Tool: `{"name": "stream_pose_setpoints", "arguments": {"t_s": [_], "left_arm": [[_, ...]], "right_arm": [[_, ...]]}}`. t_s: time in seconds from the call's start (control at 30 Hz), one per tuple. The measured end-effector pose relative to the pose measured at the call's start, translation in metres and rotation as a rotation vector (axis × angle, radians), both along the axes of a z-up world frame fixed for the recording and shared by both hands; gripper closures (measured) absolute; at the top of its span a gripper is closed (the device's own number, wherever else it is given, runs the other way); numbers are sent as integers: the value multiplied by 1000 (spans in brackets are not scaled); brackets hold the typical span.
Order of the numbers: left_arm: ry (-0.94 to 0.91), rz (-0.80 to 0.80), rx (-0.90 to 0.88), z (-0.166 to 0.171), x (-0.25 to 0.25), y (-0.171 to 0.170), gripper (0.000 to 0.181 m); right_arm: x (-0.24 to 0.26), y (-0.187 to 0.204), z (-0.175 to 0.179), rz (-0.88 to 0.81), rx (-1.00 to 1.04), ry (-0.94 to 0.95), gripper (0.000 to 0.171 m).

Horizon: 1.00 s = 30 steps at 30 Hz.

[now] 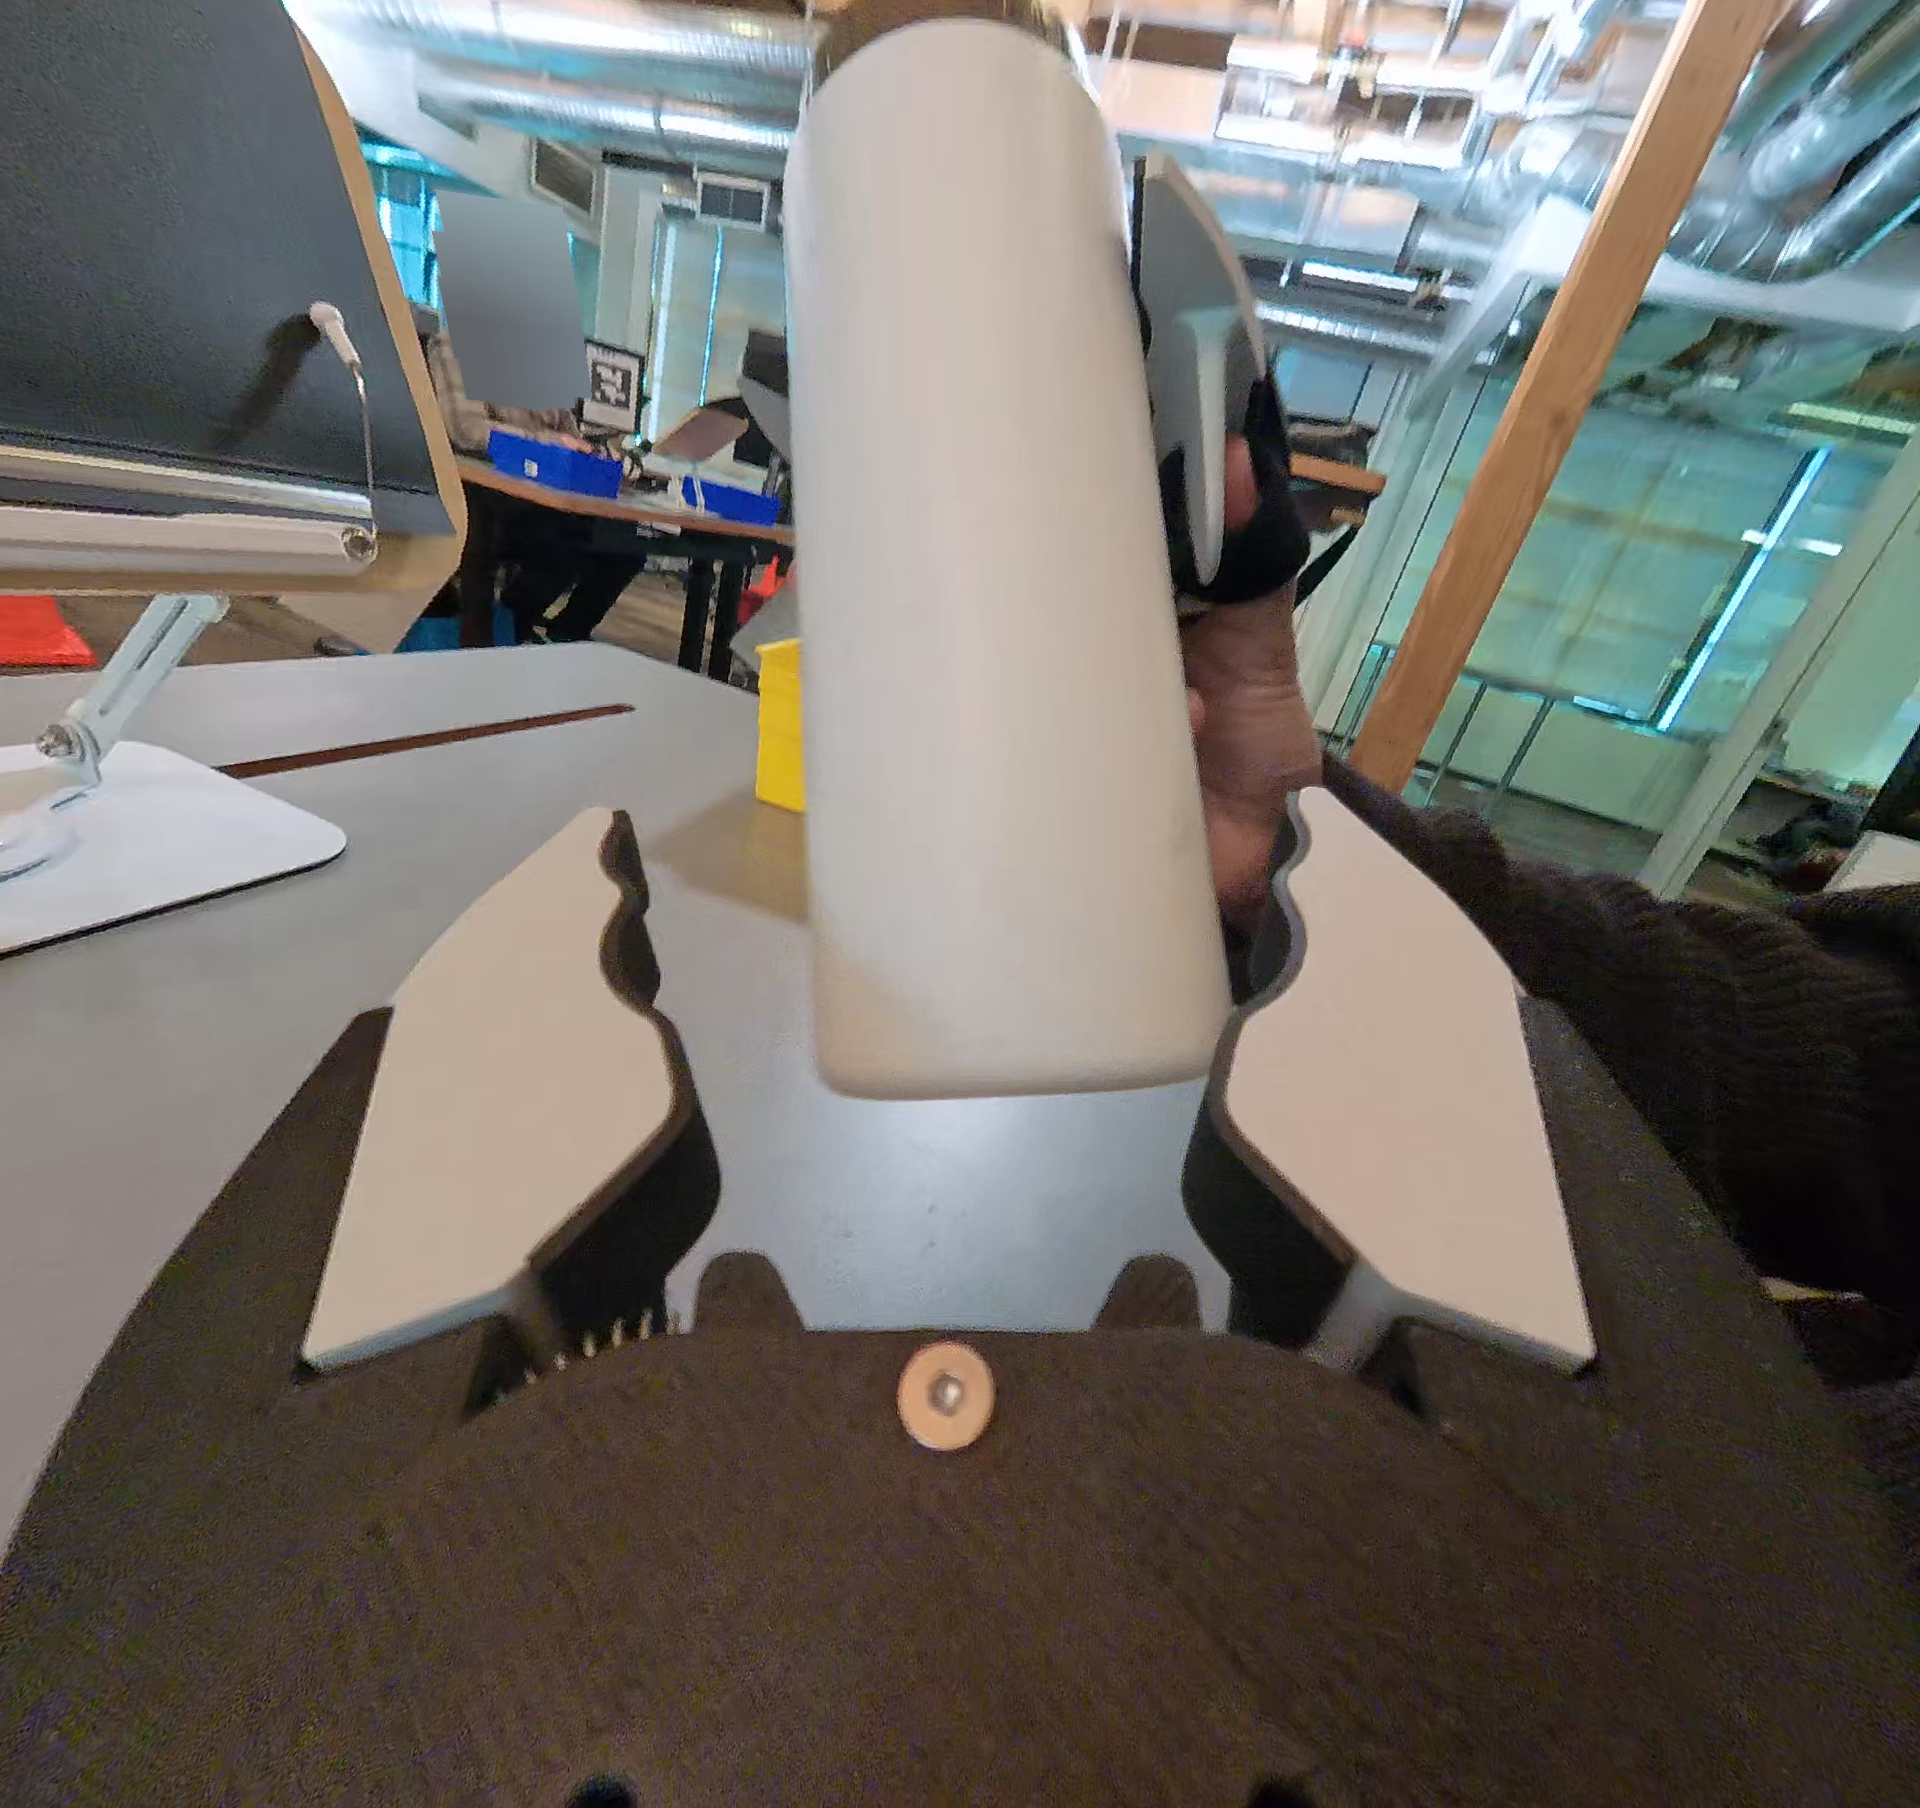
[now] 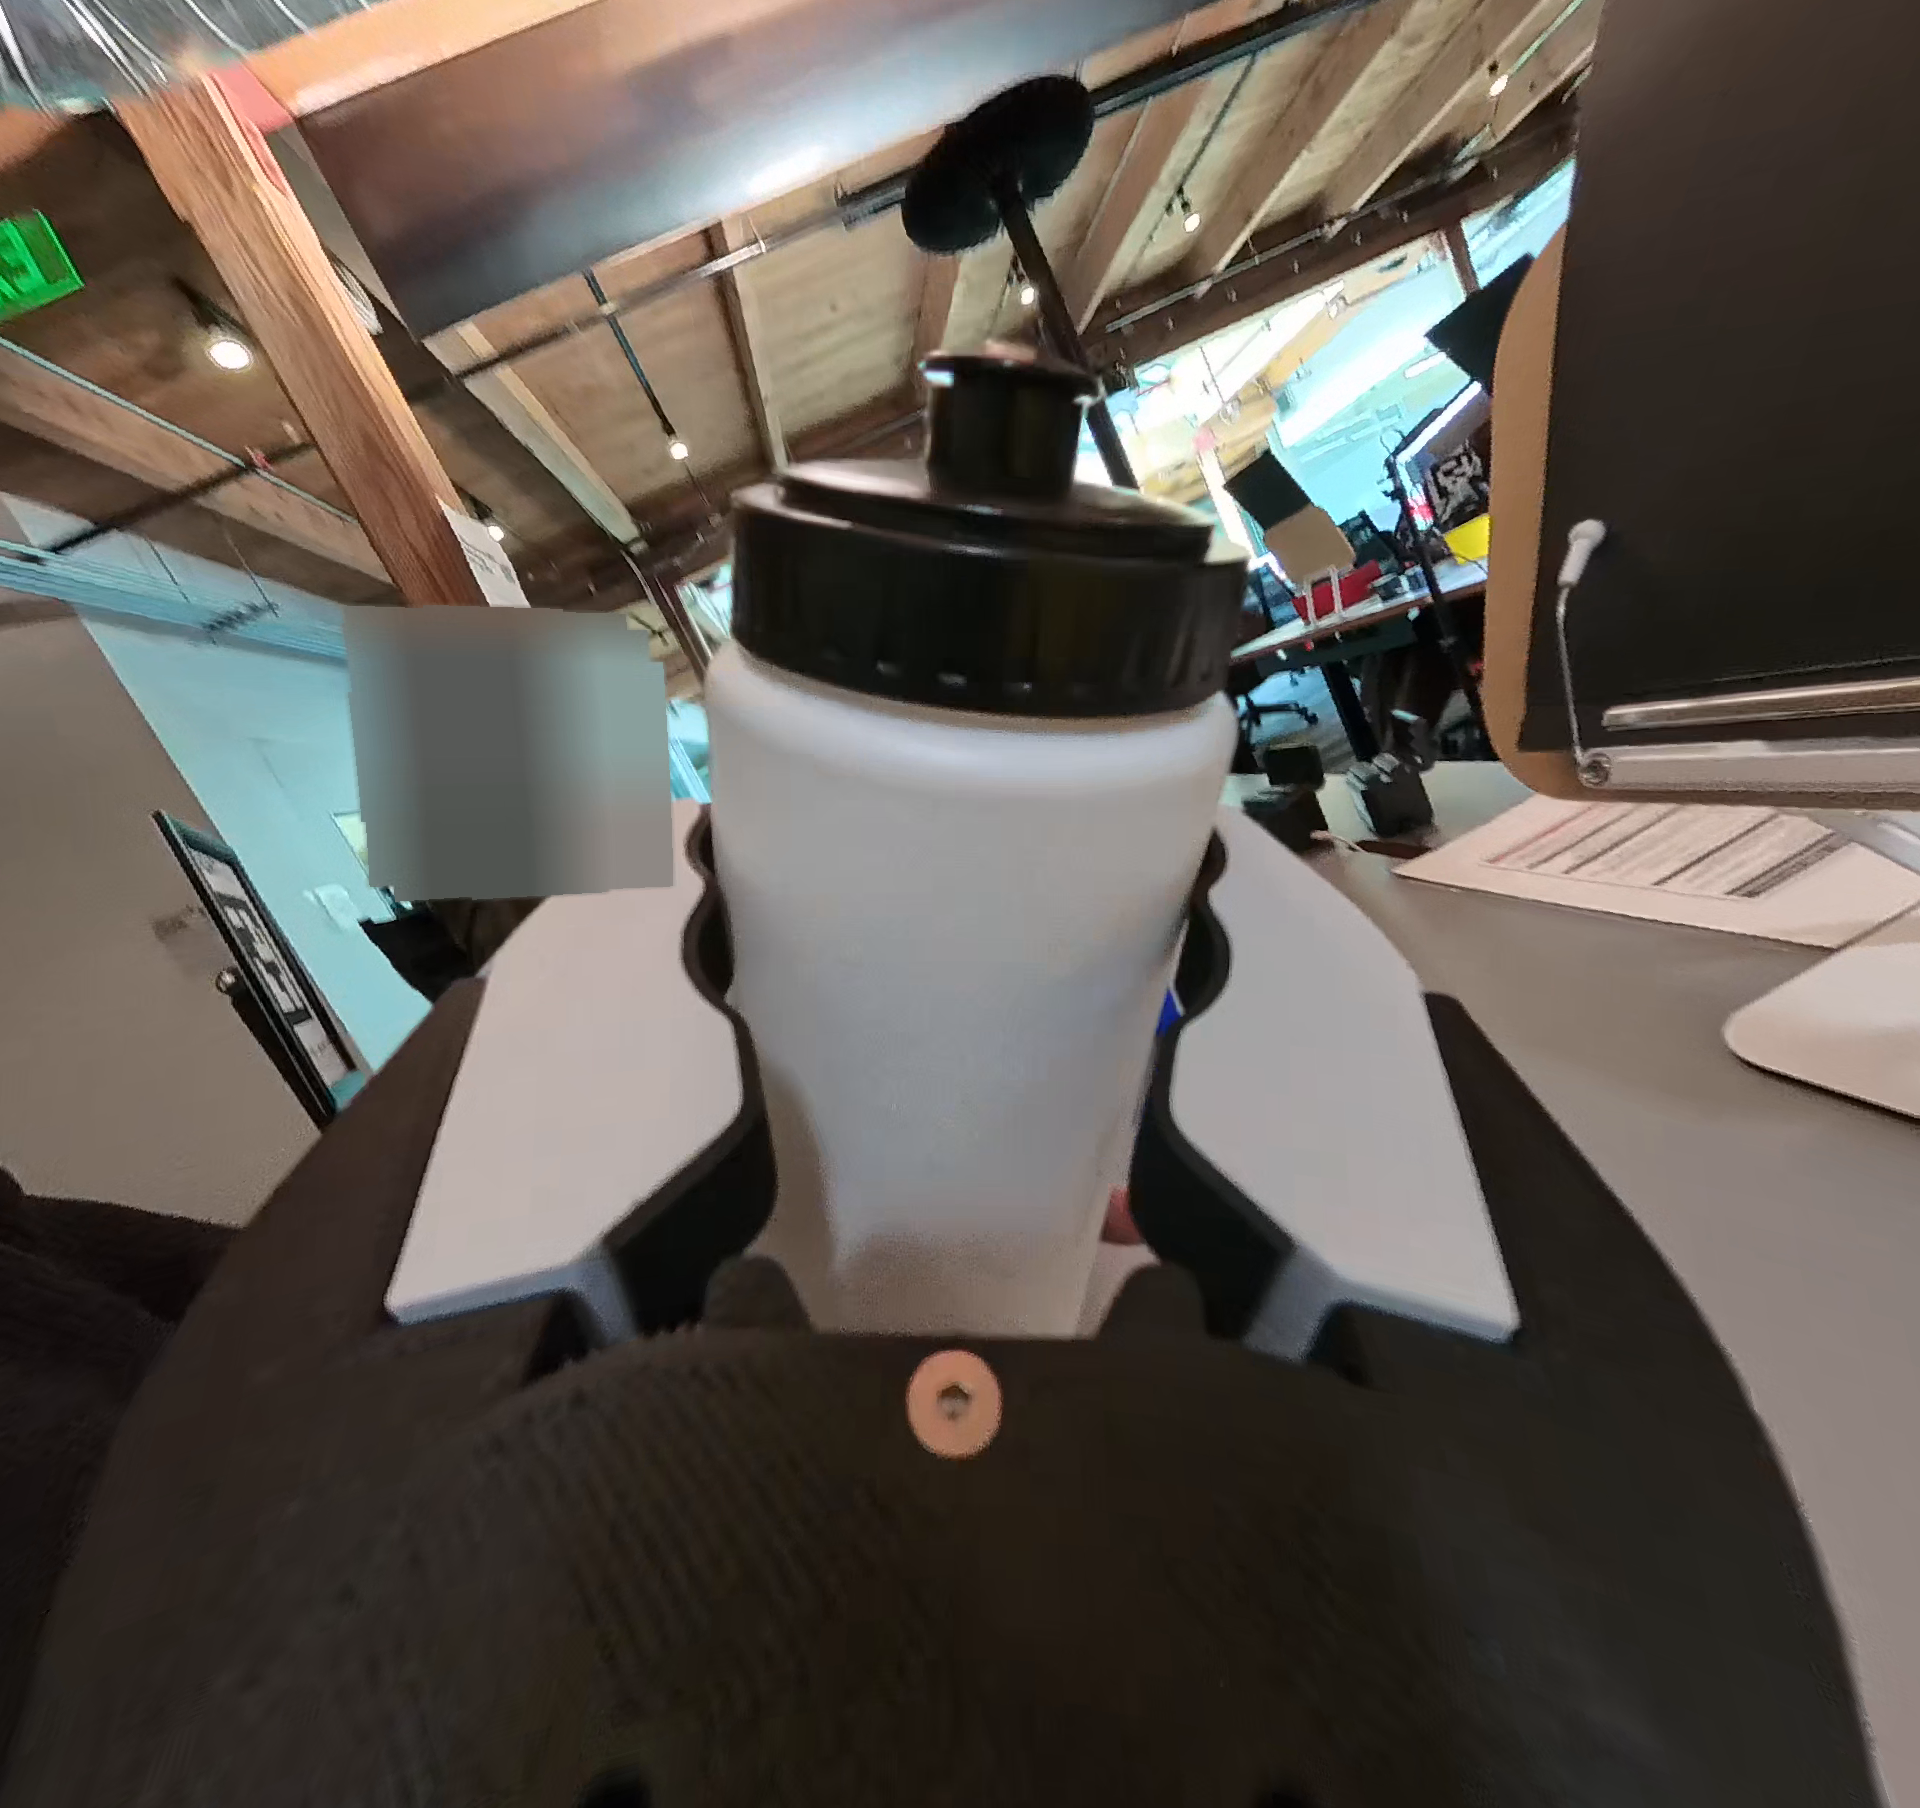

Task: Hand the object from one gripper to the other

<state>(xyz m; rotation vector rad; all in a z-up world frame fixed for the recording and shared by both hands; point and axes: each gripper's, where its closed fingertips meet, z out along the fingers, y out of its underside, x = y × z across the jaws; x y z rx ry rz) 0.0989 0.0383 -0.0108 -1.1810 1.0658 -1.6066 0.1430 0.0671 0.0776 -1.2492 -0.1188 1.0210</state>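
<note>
A white bottle [image 1: 987,563] with a black cap [image 2: 977,595] hangs tilted in the air above the grey table [image 1: 312,927]. My right gripper [image 2: 961,854] is shut on the bottle's body below the cap. In the left wrist view it shows behind the bottle's upper right side [image 1: 1195,356], with a hand under it. My left gripper [image 1: 961,813] is open, its jaws wide on either side of the bottle's lower end. The bottle's base sits close against the right finger [image 1: 1382,1031]. The left finger [image 1: 520,1083] is well clear of it.
A monitor [image 1: 156,200] on a white stand base [image 1: 156,844] stands at the left of the table. A yellow block [image 1: 779,730] sits behind the bottle. A dark sleeve [image 1: 1662,1010] crosses on the right. A printed sheet [image 2: 1621,865] lies under the monitor. There is about 11 centimeters between the tips of the two grippers. From the right gripper's tips to the monitor [image 1: 156,200] is close to 25 centimeters.
</note>
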Motion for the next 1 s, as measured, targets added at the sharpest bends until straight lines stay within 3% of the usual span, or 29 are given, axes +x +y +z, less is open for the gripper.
{"name": "stream_pose_setpoints", "arguments": {"t_s": [0.33, 0.87, 1.0], "left_arm": [[226, -169, -16, -29, 10, -23, 64], [285, -155, 76, -50, 19, -35, 65], [273, -124, 107, -49, 19, -33, 76]], "right_arm": [[-27, -5, -15, 23, -70, -399, 84], [-67, -4, -37, 60, -100, -560, 84], [-74, -6, -38, 75, -94, -570, 84]]}}
